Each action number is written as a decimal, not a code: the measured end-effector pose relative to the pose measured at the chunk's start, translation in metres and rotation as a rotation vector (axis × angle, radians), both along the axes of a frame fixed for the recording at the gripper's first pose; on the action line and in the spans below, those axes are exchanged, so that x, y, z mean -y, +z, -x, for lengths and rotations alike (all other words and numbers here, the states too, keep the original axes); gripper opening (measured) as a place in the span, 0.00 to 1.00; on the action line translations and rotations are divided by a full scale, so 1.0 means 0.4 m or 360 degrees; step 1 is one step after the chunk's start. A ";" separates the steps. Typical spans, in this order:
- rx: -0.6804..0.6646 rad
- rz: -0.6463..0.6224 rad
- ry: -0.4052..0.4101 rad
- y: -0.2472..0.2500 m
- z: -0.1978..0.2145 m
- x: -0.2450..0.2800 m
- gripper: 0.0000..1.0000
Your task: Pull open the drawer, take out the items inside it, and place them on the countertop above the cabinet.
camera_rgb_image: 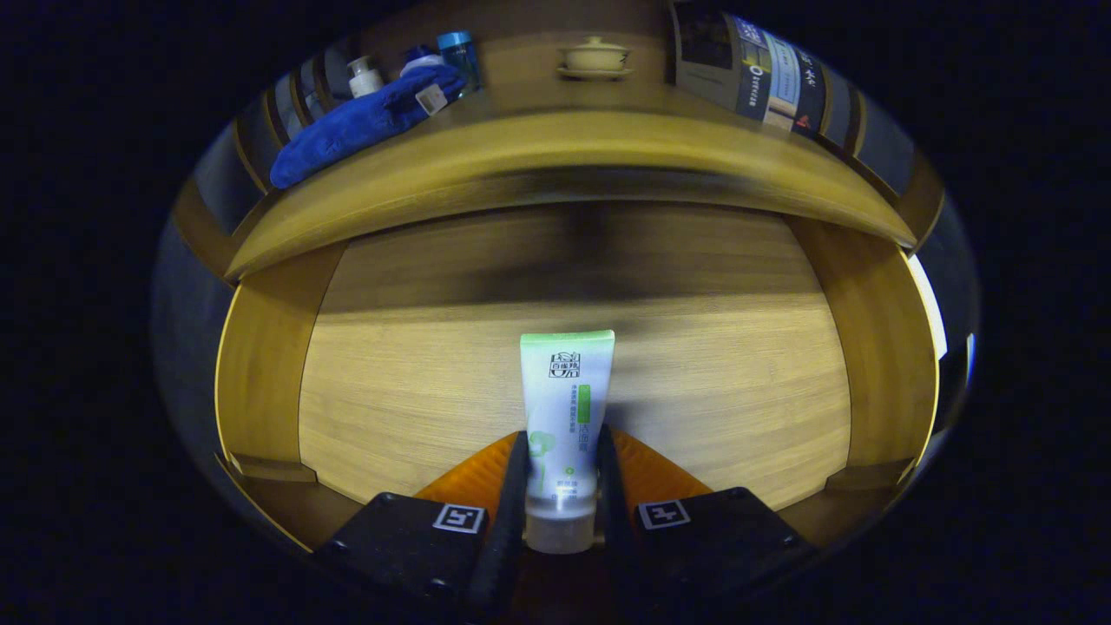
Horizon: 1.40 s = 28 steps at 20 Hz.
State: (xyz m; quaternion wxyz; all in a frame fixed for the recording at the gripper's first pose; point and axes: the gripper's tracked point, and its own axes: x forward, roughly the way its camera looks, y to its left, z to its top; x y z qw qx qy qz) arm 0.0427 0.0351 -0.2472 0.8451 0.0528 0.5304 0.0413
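Observation:
A white and green tube (pixel 566 408) with a pale cap stands out lengthwise between my fingers, and my gripper (pixel 562 451) is shut on its lower half. Below it lies the open wooden drawer (pixel 417 399), whose bare floor spreads to both sides and beyond the tube. Above the drawer runs the countertop (pixel 555 148) of the cabinet. A blue cloth (pixel 364 121) lies on the countertop at its left end.
Behind the blue cloth stand a white pump bottle (pixel 364 76) and a blue-capped bottle (pixel 458 52). A cream lidded cup on a saucer (pixel 594 57) sits at the back middle of the countertop. Books or boxes (pixel 772 78) stand at the right.

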 end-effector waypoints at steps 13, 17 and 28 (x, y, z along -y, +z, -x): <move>0.0315 -0.0037 -0.0003 0.242 0.010 0.022 0.50; 0.0401 0.0014 0.0039 0.315 -0.024 0.018 0.50; 0.0505 0.0093 -0.0022 0.379 -0.297 0.005 0.50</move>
